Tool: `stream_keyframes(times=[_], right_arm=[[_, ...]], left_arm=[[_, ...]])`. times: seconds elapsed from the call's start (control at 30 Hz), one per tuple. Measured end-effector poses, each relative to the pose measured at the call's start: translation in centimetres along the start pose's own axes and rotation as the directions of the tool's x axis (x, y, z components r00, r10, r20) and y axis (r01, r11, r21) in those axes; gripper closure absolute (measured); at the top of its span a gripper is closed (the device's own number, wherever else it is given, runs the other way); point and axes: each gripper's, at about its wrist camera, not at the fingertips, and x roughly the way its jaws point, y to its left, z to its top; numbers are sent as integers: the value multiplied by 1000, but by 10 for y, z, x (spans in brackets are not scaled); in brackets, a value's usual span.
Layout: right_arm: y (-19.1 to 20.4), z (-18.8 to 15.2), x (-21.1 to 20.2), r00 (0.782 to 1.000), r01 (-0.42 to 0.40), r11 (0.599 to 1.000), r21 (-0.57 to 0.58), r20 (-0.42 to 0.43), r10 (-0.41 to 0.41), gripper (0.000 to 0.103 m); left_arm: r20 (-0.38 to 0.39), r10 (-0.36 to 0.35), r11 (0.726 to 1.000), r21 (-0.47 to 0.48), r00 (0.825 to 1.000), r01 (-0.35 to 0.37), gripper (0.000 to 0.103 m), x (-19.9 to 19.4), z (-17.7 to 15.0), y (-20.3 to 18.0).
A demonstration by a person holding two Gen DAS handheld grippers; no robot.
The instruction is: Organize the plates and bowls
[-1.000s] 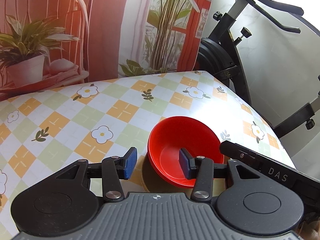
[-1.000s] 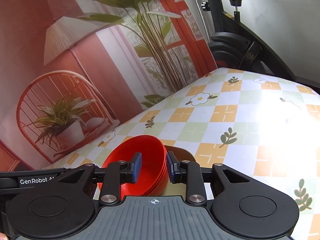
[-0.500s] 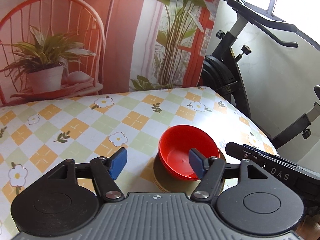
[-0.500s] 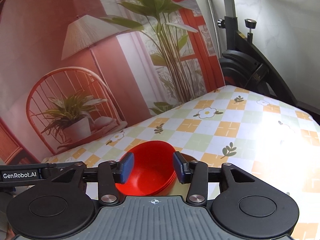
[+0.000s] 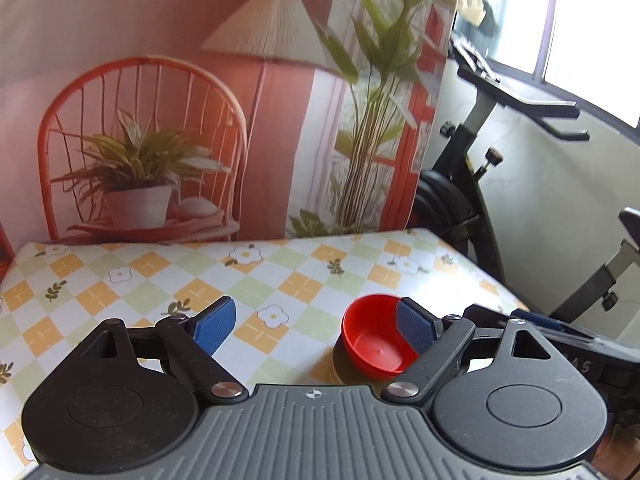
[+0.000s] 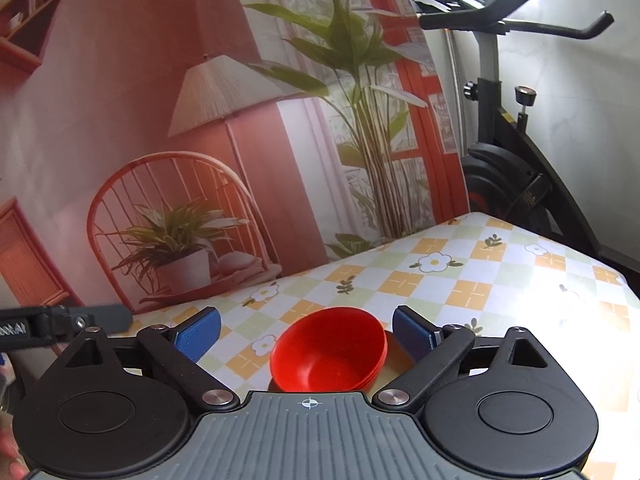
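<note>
Left wrist view, nearest first: a ribbed grey housing with two round black discs, from which matte black arms spread to blue, finely textured pads [image 5: 214, 325]. The left gripper [image 5: 314, 325] stands wide open and holds nothing. Past its right pad sits the red bowl [image 5: 374, 340], smooth and glossy like plastic, round with a flat bottom, resting on a dull brownish plate [image 5: 338, 368] of which only an edge shows. The black body of the other tool crosses the lower right.

Right wrist view shows the same build. The right gripper [image 6: 306, 334] is also spread wide and empty, its pads well apart on either side of the bowl [image 6: 328, 350]. From here stacked rims show at the bowl's right edge, so more than one bowl is nested; how many I cannot tell. A tan sliver of the plate [image 6: 396, 354] peeks out beside it.

The stack sits on a table [image 6: 472, 292] covered with a slick cloth checked in orange, pale green and white, printed with daisies and leaf sprigs, glaring where sunlight hits its right side. Behind hangs a printed backdrop [image 6: 180, 140] of a wicker chair, potted plants and a pleated lamp. Right of it stands a black exercise bike [image 6: 508, 152] against a white wall, below a bright window [image 5: 560, 32].
</note>
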Motion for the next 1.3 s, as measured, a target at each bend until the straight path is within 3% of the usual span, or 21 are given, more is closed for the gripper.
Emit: stream_keyframes(times=[0.17, 0.33, 0.5, 0.63, 1.07, 1.3], right_arm=[[13, 5, -13, 1000, -5, 999, -48, -18, 4, 0], [24, 13, -31, 1000, -13, 997, -81, -18, 11, 0], [35, 23, -54, 1000, -17, 992, -126, -10, 16, 0], [45, 31, -74, 1000, -20, 987, -157, 6, 21, 0], [78, 44, -129, 997, -47, 969, -242, 46, 60, 0], [85, 42, -140, 996, -53, 963, -264, 49, 68, 0]], left_arm=[[83, 16, 1000, 2, 996, -16, 14, -35, 7, -3], [119, 10, 1000, -17, 993, -8, 12, -69, 10, -5], [148, 89, 996, -4, 985, -89, 12, -98, 6, -6], [173, 113, 994, -9, 979, -113, 12, -120, 5, -4], [200, 176, 984, -29, 964, -174, 12, -169, -6, -9], [196, 201, 979, -55, 960, -194, 12, -174, -7, -4]])
